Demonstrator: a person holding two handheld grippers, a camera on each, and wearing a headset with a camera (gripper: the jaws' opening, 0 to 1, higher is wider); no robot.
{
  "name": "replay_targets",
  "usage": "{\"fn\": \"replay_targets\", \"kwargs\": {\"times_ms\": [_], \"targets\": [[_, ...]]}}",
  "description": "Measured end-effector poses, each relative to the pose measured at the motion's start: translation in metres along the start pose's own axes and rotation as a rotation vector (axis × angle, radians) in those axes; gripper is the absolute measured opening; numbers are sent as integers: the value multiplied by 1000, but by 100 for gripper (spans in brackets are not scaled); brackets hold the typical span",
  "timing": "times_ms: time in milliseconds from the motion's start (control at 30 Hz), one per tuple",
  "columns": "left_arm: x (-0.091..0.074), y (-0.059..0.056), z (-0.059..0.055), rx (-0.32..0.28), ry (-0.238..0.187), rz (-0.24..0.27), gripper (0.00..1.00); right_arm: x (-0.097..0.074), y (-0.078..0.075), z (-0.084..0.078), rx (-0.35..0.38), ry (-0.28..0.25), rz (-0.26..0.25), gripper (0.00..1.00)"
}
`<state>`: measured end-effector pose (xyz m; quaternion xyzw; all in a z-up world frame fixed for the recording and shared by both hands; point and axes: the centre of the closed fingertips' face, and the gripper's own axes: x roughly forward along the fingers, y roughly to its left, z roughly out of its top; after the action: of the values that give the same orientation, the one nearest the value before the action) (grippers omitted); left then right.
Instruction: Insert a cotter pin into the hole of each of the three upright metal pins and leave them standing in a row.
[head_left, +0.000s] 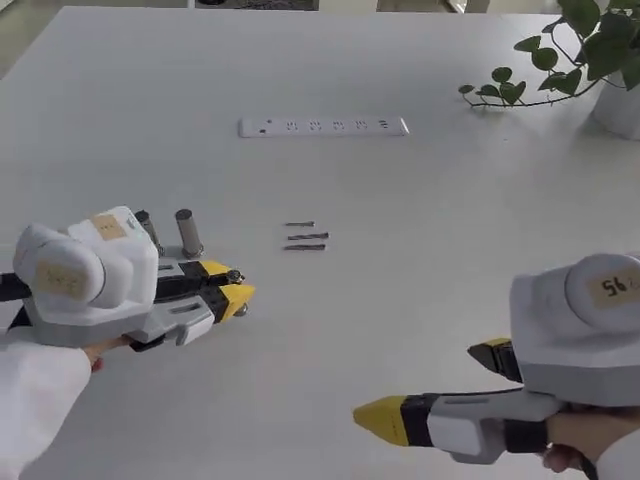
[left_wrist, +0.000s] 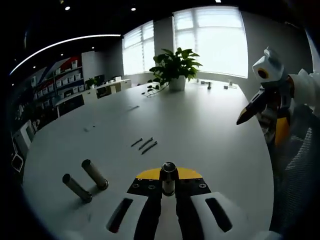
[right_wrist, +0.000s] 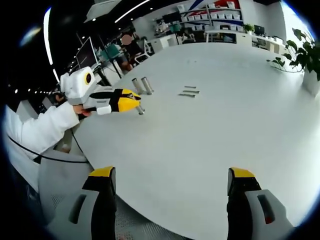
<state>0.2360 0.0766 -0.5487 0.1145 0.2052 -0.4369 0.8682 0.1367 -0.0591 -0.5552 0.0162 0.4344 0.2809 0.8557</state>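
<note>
At about 8 o'clock in the head view, my left claw (head_left: 238, 290) is pressed together on one short metal pin (head_left: 235, 277), which sits right at the yellow tips. From the left gripper view the claw (left_wrist: 168, 175) has that pin (left_wrist: 168, 168) pinched between both jaws, its rounded end facing the camera. From the right gripper view the same claw (right_wrist: 133, 102) carries the pin (right_wrist: 140, 109) sticking down out of the tips toward the table (right_wrist: 210, 130); I cannot tell whether it touches the surface.

Two more standing pins (head_left: 188, 232) are upright on the table (head_left: 400, 250) just beside my left claw, at its 12 o'clock, side by side and apart from each other. They show again at 8 o'clock in the left gripper view (left_wrist: 94, 174) and at 11 o'clock in the right gripper view (right_wrist: 146, 85).

Three cotter pins (head_left: 306, 236) lie flat in a small stack of parallel lines at 3 o'clock from the standing pins, near them but not touching. I see them also ahead of my left claw (left_wrist: 144, 145) and from the right side (right_wrist: 189, 91).

My right claw (head_left: 420, 380) hangs at 5 o'clock, well apart from all the parts, its jaws spread wide (right_wrist: 172, 175) with nothing between them.

A power strip (head_left: 323, 126) lies at 12 o'clock, and a plant (head_left: 590, 50) stands at 2 o'clock.
</note>
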Motion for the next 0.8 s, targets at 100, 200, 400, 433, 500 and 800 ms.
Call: {"fn": "replay_targets", "kwargs": {"times_ms": [100, 200, 400, 433, 500, 800], "targets": [[5, -5, 0, -34, -9, 7, 7, 0, 0, 1, -6, -3, 0, 91], [11, -9, -2, -47, -9, 9, 7, 0, 0, 1, -8, -4, 2, 91], [19, -17, -6, -57, -4, 23, 7, -1, -1, -2, -12, -2, 2, 91], [19, -18, -7, -61, -3, 23, 7, -1, 0, -2, -11, -2, 2, 91], [20, -19, -9, -59, 1, 28, 7, -1, 0, -3, -11, -1, 1, 91], [20, -16, -17, -67, 20, 52, 7, -1, 0, -6, -12, 3, 1, 91]]}}
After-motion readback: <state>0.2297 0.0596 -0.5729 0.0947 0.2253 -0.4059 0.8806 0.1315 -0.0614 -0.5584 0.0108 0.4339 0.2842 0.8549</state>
